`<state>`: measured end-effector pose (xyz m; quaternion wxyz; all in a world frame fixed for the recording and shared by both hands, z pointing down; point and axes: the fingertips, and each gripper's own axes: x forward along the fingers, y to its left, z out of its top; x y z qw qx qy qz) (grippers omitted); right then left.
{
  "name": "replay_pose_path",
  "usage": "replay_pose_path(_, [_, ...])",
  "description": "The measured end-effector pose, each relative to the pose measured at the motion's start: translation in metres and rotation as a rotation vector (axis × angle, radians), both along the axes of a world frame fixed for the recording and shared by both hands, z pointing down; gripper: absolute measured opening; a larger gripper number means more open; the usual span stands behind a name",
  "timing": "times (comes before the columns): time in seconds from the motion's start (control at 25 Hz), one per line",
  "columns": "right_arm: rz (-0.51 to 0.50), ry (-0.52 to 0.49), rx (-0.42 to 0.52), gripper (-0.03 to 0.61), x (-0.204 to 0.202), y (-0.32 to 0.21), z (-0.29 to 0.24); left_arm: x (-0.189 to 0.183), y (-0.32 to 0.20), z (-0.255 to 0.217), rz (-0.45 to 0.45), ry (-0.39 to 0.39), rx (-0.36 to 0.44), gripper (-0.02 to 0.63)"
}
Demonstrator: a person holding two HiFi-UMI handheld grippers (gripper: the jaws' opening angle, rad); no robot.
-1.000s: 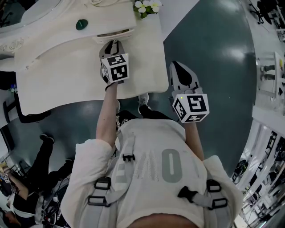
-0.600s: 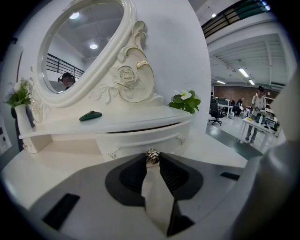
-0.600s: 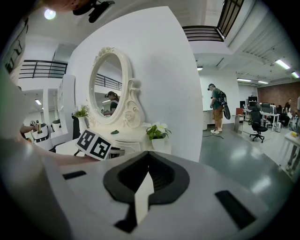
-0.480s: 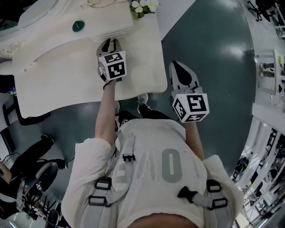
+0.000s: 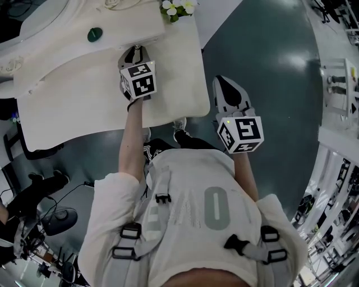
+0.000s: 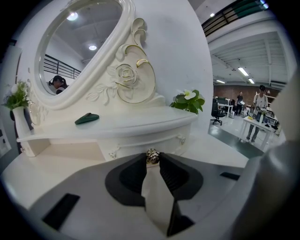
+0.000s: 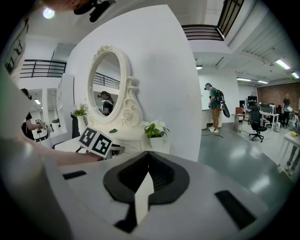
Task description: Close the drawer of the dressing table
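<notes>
The left gripper [image 6: 152,160] has its jaws pinched on the small metal knob [image 6: 152,155] at the middle of the drawer [image 6: 140,141]. The drawer sits under the raised shelf of the dressing table [image 5: 84,106], below the oval mirror [image 6: 84,42]. Compared with a second ago in the head view, the gripper and the person's forearm lie a little farther in over the tabletop. The slab of drawer that jutted out from under the shelf has shrunk to a thin lip. The drawer has therefore been pushed most of the way home, and from the left gripper view its front looks almost level with the shelf's face. Whether it is fully seated cannot be told from here. A last short push straight along the drawer's travel, then letting go of the knob, seems all that remains. The right gripper [image 5: 225,85] hangs off the table's right edge over the dark floor, well apart from the drawer, with its jaws together on nothing. A green object [image 5: 94,35] on the shelf and the flowers [image 5: 176,8] at the far right corner lie clear of the work.
</notes>
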<state>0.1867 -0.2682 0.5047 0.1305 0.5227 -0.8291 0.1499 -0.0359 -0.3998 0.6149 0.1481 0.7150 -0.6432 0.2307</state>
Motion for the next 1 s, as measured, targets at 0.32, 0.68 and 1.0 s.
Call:
replay_pose_path(0.32, [0.007,0.003,0.007,0.009,0.004,-0.004,-0.002,-0.001,-0.006,0.000,0.000,-0.006,-0.005,0.098])
replay_pose_path(0.68, [0.000,0.003,0.011,0.009,0.001,-0.001,-0.005,-0.001,-0.006,0.001,-0.002,0.005,-0.004,0.098])
replay_pose_path(1.0, [-0.057,0.039,0.062,0.009,-0.013,0.002,-0.015,0.003,-0.007,0.001,0.018,0.045,-0.003,0.117])
